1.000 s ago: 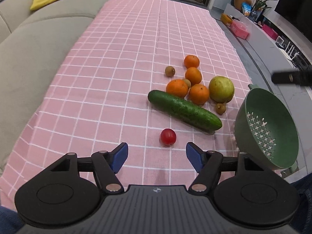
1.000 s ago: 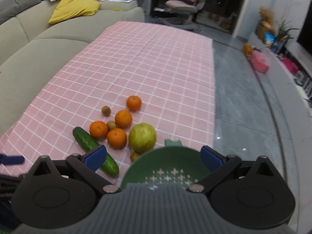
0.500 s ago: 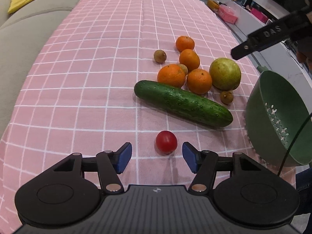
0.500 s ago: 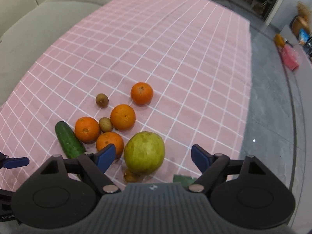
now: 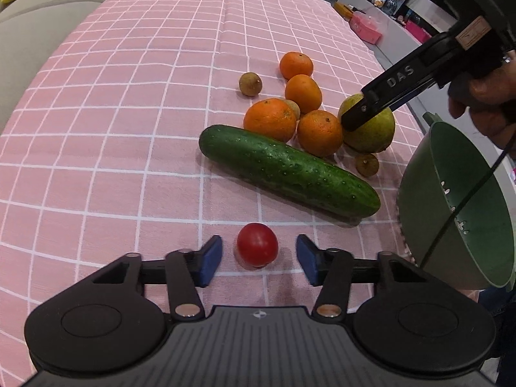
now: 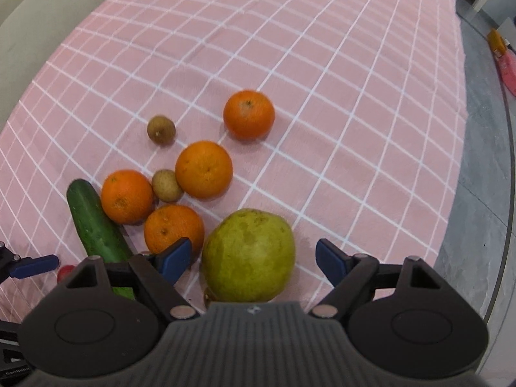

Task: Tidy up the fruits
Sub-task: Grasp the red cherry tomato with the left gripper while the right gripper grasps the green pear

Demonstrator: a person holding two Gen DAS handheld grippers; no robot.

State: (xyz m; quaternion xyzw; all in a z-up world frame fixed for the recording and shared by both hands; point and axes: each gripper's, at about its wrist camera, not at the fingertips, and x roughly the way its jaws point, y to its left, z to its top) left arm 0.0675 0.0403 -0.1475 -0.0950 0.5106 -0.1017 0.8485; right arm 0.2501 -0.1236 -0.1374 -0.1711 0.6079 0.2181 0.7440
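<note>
My left gripper (image 5: pixel 259 259) is open, its blue pads on either side of a small red tomato (image 5: pixel 257 248) on the pink checked cloth, not touching it. My right gripper (image 6: pixel 253 256) is open around a large green-yellow pear (image 6: pixel 248 254); it also shows in the left wrist view (image 5: pixel 374 125). Several oranges (image 6: pixel 203 169) and small brown fruits (image 6: pixel 161 129) lie beyond. A cucumber (image 5: pixel 287 169) lies between the tomato and the oranges. A green colander (image 5: pixel 458 213) stands tilted at the right table edge.
The pink cloth (image 5: pixel 145 64) stretches far ahead of the fruit. A beige sofa (image 5: pixel 38 16) runs along the left. Grey floor (image 6: pixel 477 161) lies past the table's right edge.
Both grippers moved forward and down. The left one now brackets the tomato. The right one passed over the colander and now brackets the pear.
</note>
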